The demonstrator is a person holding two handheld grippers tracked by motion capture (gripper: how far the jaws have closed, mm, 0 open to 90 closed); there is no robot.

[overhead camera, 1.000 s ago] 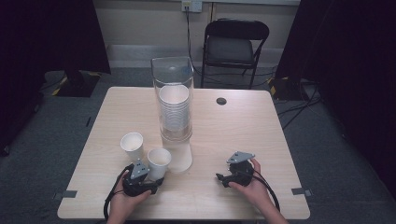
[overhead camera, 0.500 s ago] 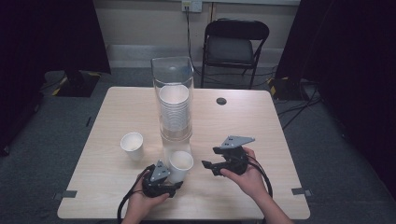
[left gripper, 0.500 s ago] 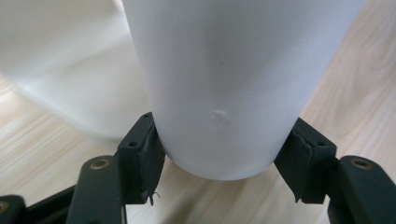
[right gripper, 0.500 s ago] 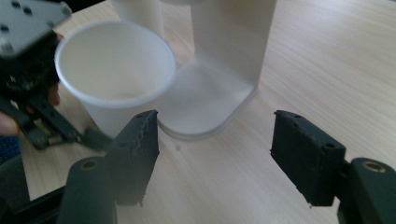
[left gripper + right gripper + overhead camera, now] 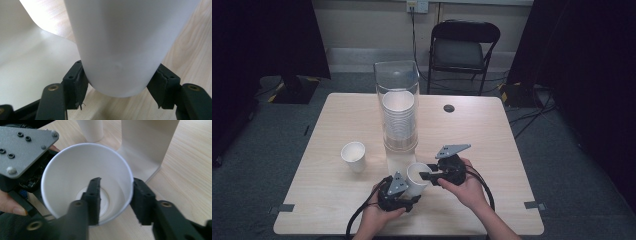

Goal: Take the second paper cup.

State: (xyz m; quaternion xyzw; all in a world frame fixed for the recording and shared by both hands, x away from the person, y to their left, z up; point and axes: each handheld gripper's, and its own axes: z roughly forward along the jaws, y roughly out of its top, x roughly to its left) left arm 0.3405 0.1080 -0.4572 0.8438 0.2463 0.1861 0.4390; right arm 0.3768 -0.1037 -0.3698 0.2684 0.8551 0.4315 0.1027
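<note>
A white paper cup is held just above the table's front middle, tilted, with its mouth toward the right hand. My left gripper is shut on its base; the left gripper view has both jaws pressed against the cup near its bottom. My right gripper is at the rim. In the right gripper view one jaw sits inside the cup and the other outside its wall, with a gap left, so this gripper is open.
A clear tube dispenser with a stack of cups stands mid-table on a white stand, just beyond the grippers. A second paper cup stands to its left. A black chair sits behind the table.
My left gripper carried the cup from beside the second cup to the right and nearer the front edge. My right gripper swung left and put its jaws over the cup's rim.
</note>
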